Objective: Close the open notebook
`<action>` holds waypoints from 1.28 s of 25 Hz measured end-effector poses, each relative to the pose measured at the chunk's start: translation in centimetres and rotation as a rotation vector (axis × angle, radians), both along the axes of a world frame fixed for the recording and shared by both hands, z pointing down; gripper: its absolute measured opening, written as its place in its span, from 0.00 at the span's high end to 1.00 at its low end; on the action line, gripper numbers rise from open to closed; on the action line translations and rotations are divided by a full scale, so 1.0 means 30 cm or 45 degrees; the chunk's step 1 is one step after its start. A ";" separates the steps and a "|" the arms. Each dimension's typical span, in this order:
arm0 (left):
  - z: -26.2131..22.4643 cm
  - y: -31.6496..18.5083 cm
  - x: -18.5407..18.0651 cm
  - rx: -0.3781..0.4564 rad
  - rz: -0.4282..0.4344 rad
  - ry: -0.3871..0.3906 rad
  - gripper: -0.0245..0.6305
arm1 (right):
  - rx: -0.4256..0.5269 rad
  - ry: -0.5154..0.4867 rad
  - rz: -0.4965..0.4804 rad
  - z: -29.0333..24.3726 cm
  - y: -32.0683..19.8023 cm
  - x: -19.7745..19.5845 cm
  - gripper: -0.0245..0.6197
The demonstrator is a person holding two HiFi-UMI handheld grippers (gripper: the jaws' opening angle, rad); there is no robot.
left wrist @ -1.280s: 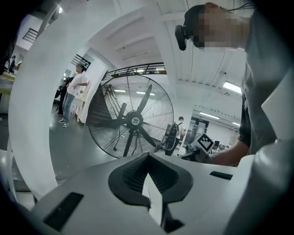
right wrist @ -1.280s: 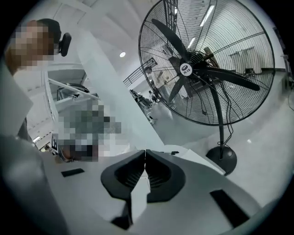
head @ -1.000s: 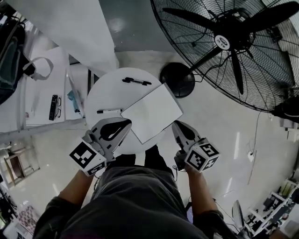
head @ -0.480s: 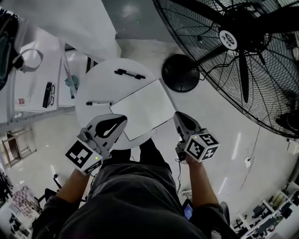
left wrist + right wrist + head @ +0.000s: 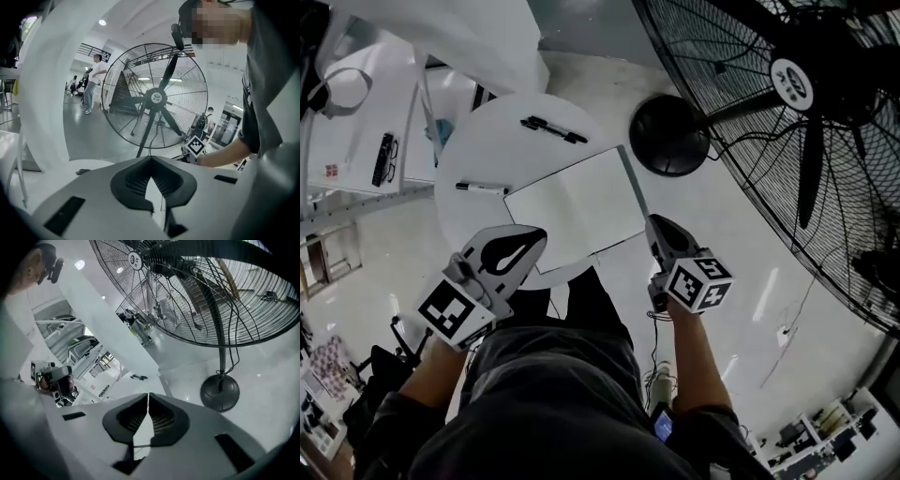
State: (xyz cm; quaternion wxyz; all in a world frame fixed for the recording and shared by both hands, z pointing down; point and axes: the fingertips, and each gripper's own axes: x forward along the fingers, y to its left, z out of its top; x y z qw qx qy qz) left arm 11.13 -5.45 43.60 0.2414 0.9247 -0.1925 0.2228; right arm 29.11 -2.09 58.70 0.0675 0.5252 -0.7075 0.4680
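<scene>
Notebook (image 5: 577, 211) is lying open and flat on the small round white table (image 5: 487, 150), blank pages facing up. It's sitting toward the right and near part of the top, with its right side reaching the rim. The left gripper (image 5: 534, 239) is hovering at the near edge of the table, right by the notebook's near left corner. Its jaws are pressed together at the tips with nothing between them. The right gripper (image 5: 656, 225) is hanging just off the notebook's near right corner, past the table's rim, and its jaws are also closed tight on nothing. I honestly can't tell from the head view if either one is touching the paper. A black pen (image 5: 553, 130) is lying on the far side of the table, and a marker (image 5: 481, 188) is sitting just left of the notebook. A huge black fan (image 5: 787, 84) is standing off to the right, its round base (image 5: 668, 136) on the floor just beyond the notebook's far corner. A pair of glasses (image 5: 383, 159) is resting on another white surface off to the left.
</scene>
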 end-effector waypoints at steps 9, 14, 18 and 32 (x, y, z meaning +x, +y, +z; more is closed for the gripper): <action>0.093 0.028 0.001 -0.056 -0.041 -0.052 0.94 | -0.075 -0.022 -0.037 0.165 0.007 0.047 0.92; 0.131 0.050 -0.003 -0.089 -0.054 -0.068 0.94 | -0.100 -0.050 -0.053 0.225 0.011 0.041 0.92; 0.153 0.063 0.002 -0.109 -0.052 -0.080 0.94 | -0.131 -0.077 -0.056 0.272 0.028 0.050 0.83; 0.194 0.074 0.015 -0.155 -0.012 -0.132 0.94 | -0.213 -0.315 0.026 0.395 0.091 0.048 0.58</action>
